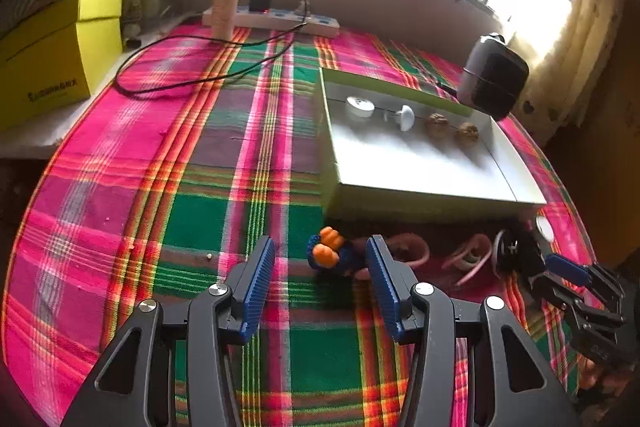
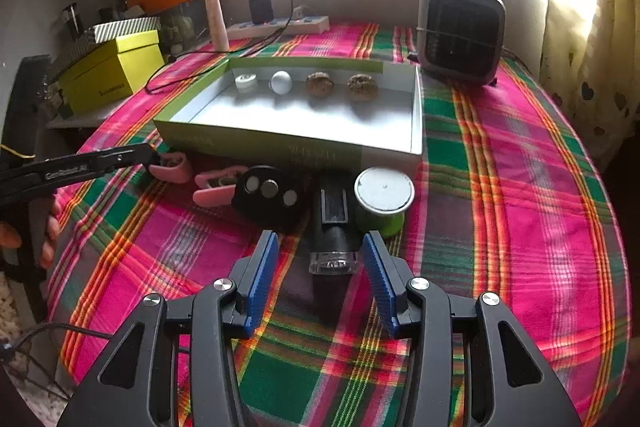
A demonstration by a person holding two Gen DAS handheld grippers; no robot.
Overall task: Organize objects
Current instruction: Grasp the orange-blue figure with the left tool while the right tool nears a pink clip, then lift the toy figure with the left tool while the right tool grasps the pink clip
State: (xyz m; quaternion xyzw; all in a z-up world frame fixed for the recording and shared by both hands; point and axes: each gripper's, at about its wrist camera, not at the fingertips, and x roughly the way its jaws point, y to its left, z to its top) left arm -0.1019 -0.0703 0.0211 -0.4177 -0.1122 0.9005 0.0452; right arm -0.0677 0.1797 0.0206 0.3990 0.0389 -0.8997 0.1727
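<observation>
On the plaid tablecloth (image 1: 120,187), the left gripper (image 1: 320,279) hovered with its blue pads spread apart and nothing between them. The little blue-and-orange knitted toy (image 1: 330,253) lay just ahead of the fingertips, closer to the right-hand pad, touching neither that could be seen. Beyond it sat the shallow green-sided box (image 1: 400,195), already holding a white cap (image 1: 359,105), a white knob (image 1: 404,117) and two walnuts (image 1: 452,127) in a row along its far wall.

Over on the other side, the right gripper (image 2: 320,267) was parted too, gripping nothing. The black tube with the clear end (image 2: 334,227) lay on the cloth pointing straight into the gap, its clear end between the fingertips, with a sliver of cloth showing on each side. Just beside it stood a green spool (image 2: 382,201), a black three-button remote (image 2: 270,195) and pink clips (image 2: 214,187), all lined up in front of the box's near wall.
</observation>
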